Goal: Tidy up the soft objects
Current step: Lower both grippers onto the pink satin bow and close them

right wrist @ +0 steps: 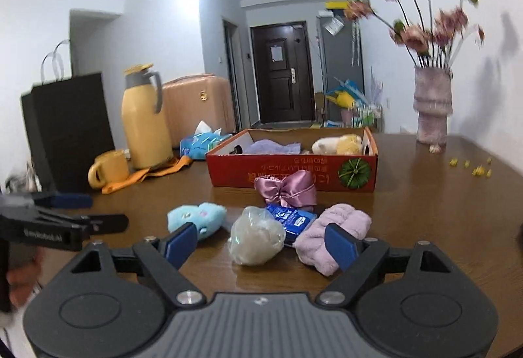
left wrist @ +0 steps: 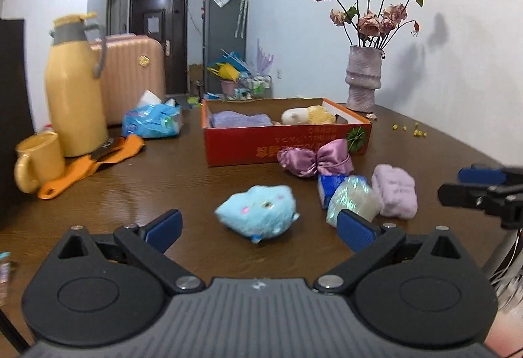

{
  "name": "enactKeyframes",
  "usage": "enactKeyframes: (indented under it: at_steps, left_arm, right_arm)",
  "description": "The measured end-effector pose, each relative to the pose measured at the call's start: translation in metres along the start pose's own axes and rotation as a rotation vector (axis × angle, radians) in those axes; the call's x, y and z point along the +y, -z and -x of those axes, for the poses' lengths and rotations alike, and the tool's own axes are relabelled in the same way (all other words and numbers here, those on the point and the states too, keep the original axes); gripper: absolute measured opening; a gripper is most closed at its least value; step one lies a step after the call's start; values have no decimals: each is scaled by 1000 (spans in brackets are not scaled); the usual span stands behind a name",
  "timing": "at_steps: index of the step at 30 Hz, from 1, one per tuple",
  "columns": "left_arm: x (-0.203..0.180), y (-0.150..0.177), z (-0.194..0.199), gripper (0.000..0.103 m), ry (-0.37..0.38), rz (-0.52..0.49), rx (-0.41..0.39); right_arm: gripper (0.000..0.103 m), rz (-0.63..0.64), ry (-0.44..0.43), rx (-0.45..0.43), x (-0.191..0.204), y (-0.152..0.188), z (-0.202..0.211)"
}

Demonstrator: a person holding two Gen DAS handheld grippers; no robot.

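A red cardboard box [left wrist: 287, 142] [right wrist: 294, 170] stands mid-table and holds a purple cloth [left wrist: 240, 120] and a cream and yellow plush [left wrist: 309, 114]. In front of it lie a pink satin bow pouch [left wrist: 315, 158] [right wrist: 287, 189], a blue packet [left wrist: 328, 186] [right wrist: 291, 219], a clear bag with pale stuffing [left wrist: 353, 201] [right wrist: 256, 235], a lilac towel roll [left wrist: 395, 191] [right wrist: 333, 232] and a light blue plush [left wrist: 258, 214] [right wrist: 197, 217]. My left gripper [left wrist: 258, 230] is open just before the blue plush. My right gripper [right wrist: 261, 242] is open around the clear bag.
At the left stand a yellow thermos [left wrist: 75, 87], a yellow mug [left wrist: 36, 162], an orange cloth [left wrist: 91, 165] and a blue tissue pack [left wrist: 152, 119]. A vase of dried roses [left wrist: 362, 77] stands at the back right. Small yellow bits [left wrist: 408, 128] lie near it.
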State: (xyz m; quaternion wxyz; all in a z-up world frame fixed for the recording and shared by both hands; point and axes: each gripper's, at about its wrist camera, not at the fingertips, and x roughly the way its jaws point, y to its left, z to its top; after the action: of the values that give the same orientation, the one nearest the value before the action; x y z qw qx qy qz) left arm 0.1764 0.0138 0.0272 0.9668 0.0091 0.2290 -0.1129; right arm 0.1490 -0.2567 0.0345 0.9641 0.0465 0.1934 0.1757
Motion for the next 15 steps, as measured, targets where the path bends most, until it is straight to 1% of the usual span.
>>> enactKeyframes:
  at_steps: [2,3,5,6,8,10,11,12,13,15]
  left_arm:
    - [4,-13,-23,102,43,35,30]
    - [6,-21,-39,102,66,58,43]
    - [8,-42,-76,95,80,87,80]
    - [9,-50,-93,89,82,96,100]
    - [13,-69,-135,82,116,135,147]
    - [15,-81,-172,73,159,165,205]
    - [16,-86,-191,70,178,189,239]
    - [16,-90,-209,63,198,208,271]
    - [17,-91,-224,60,219,226,296]
    - [19,-90,-247,52,264,262,341]
  right_arm:
    - [82,-44,-2,20,-11,-6,-18]
    - [79,-59,6,30,-16,-10,-29]
    - [76,-87,30,47,-27,-18,-54]
    - [74,-104,37,50,-33,-23,-66]
    - [71,-134,31,66,-44,-35,-95]
    - [65,-156,27,86,-52,-44,-123]
    - [64,-162,29,99,-55,-48,-137]
    - [61,-169,32,109,-57,-51,-149]
    - [58,-173,35,120,-60,-53,-162]
    - [54,-196,46,153,-65,-57,-186]
